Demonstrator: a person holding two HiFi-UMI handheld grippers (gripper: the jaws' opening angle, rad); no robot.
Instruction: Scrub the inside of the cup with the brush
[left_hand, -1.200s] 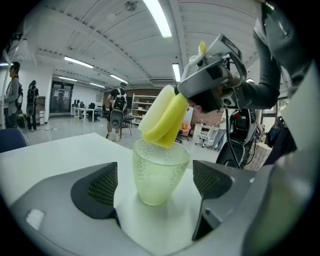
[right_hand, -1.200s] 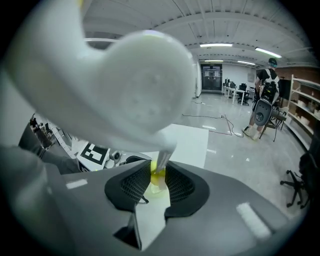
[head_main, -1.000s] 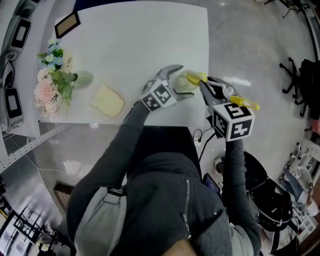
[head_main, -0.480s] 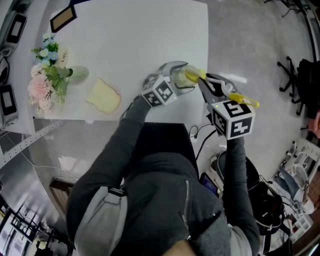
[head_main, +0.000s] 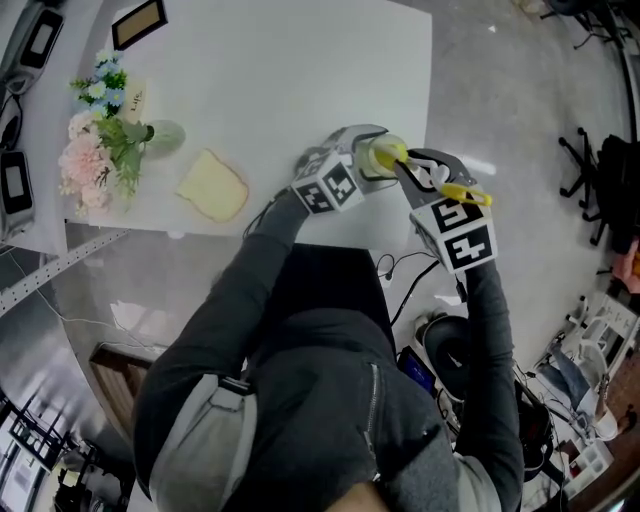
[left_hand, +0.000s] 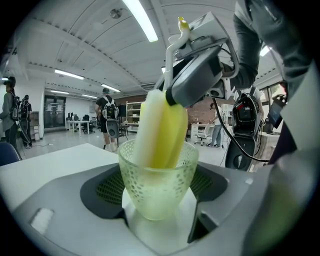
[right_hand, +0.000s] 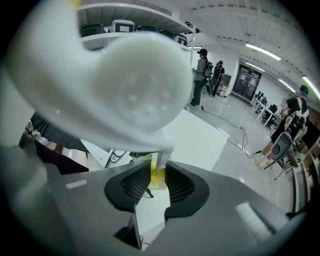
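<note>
**Brush is in the cup, scrub's barely going, watch that desk corner**

The cup (left_hand: 157, 196) is clamped in your left tongs (left_hand: 158, 187), pads pressed on both its sides. Those tongs have just been closing in on it. The brush (left_hand: 162, 125) has its yellow-and-white head down inside the cup. Your right tongs (right_hand: 159, 179) are squeezed tight on its thin handle, coming in steeply from above.

So I'd call the scrub just under way. The head's in, but nothing shows how much of the wall or bottom got worked. Reckon you've got rounds of the wall, the bottom, then pulling the brush out.

Room-wise, the cup is held right by the desk (head_main: 300, 80) corner nearest you, and I can't tell if it's resting on it. Your right tongs hang out past the edge, over the floor. Beyond the left tongs it's open desk. The yellow pad (head_main: 213, 187) and the flowers (head_main: 100, 150) are well off to their left.
</note>
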